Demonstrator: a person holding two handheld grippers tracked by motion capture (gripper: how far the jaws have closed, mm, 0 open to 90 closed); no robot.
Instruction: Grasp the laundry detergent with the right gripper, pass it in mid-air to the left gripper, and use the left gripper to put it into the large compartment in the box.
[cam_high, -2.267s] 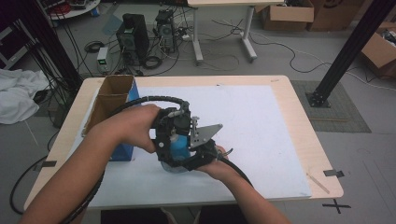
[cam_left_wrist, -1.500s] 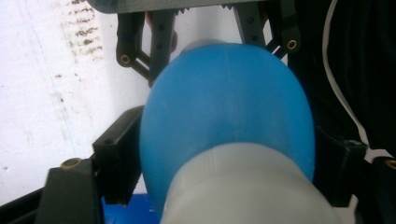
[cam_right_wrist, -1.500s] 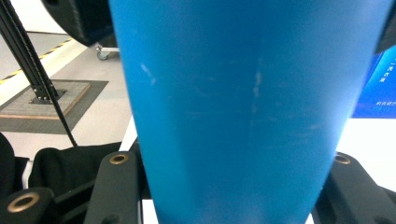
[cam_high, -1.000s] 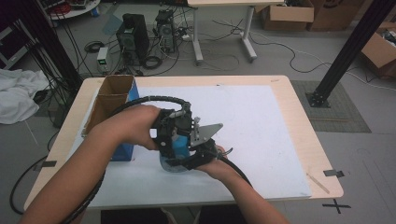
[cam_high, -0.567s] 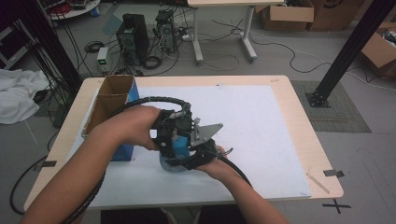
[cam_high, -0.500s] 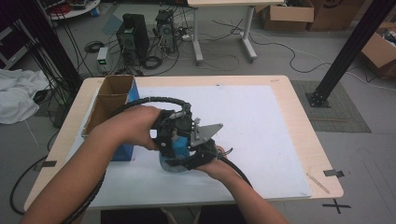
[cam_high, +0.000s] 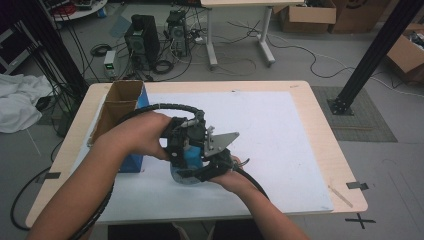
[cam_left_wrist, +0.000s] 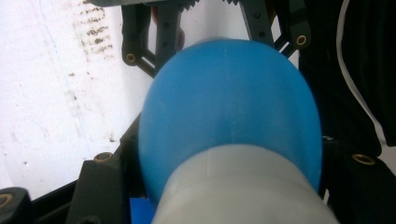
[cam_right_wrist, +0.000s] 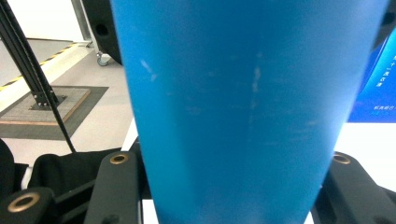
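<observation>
A blue bottle (cam_high: 190, 156) with a grey cap (cam_left_wrist: 243, 189) stands upright on the white sheet (cam_high: 280, 135), a little left of the table's middle. My left gripper (cam_high: 187, 145) comes down on it from above. Its jaws have just been closing and now sit shut on the grey cap, with the bottle's blue shoulder (cam_left_wrist: 229, 107) bulging beyond. My right gripper (cam_high: 194, 169) reaches in level from the near right side and is shut on the bottle's body (cam_right_wrist: 243, 102), one black jaw on each side. Both hands stay still.
An open cardboard box (cam_high: 120, 102) with a blue side stands at the table's left, close to my left hand. The white sheet runs wide to the right of the bottle. Computers and cables lie on the floor beyond the far edge.
</observation>
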